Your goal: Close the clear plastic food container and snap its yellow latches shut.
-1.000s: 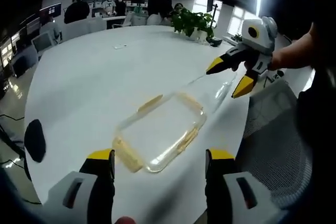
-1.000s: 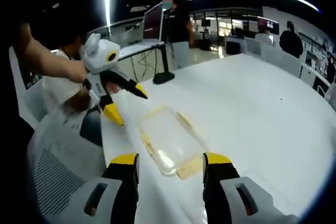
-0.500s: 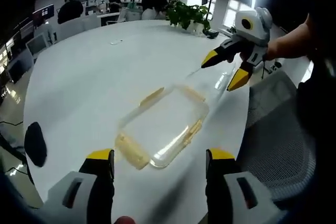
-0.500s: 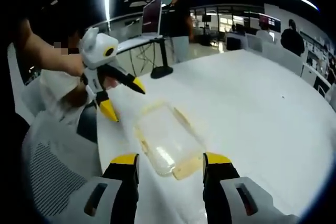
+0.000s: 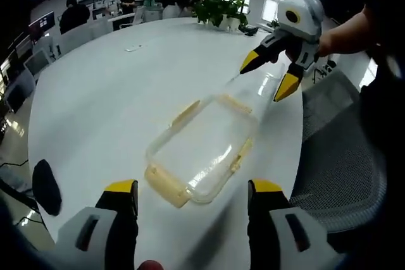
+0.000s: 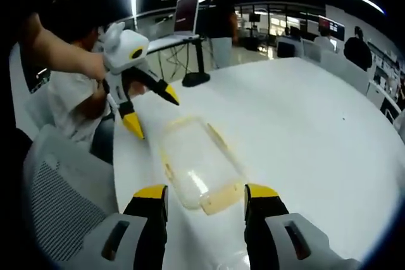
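clear plastic container point(image 5: 201, 152) lies flat, long axis toward right gripper point(image 5: 267, 79).

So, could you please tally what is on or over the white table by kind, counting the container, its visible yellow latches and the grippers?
Container: 1
Yellow latches seen in the left gripper view: 4
Left gripper: 1
Right gripper: 1
Potted plant: 1
Total: 8
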Action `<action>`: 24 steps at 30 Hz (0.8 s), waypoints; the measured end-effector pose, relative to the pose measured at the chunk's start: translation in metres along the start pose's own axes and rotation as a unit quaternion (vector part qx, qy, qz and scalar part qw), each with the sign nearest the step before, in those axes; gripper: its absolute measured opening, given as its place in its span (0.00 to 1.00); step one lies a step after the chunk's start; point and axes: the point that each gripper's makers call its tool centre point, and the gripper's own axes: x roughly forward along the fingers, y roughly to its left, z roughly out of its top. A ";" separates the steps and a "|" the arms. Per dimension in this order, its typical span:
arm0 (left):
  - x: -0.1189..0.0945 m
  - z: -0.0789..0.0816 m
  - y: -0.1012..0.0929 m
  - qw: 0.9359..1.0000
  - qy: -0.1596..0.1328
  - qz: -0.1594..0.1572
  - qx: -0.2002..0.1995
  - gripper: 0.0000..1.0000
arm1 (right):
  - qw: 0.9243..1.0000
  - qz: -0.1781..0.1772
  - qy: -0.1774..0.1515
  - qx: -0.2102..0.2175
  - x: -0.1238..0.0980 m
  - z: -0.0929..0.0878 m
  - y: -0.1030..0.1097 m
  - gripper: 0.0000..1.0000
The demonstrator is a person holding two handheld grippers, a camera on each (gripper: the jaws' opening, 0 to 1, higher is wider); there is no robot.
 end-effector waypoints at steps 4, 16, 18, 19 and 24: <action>0.002 -0.003 0.003 1.000 0.010 -0.002 0.012 0.72 | 1.000 0.001 0.008 -0.007 0.001 -0.003 -0.002 0.46; 0.009 -0.013 0.011 0.997 0.046 -0.014 0.061 0.70 | 0.999 -0.001 0.033 -0.035 0.006 -0.006 -0.008 0.47; 0.009 -0.013 0.012 0.997 0.045 -0.015 0.063 0.70 | 0.999 -0.001 0.037 -0.039 0.007 -0.006 -0.010 0.45; 0.009 -0.013 0.011 0.997 0.047 -0.017 0.067 0.70 | 0.998 -0.001 0.038 -0.041 0.007 -0.006 -0.010 0.45; 0.010 -0.015 0.013 0.995 0.055 -0.023 0.085 0.71 | 0.997 0.003 0.051 -0.053 0.010 -0.010 -0.011 0.45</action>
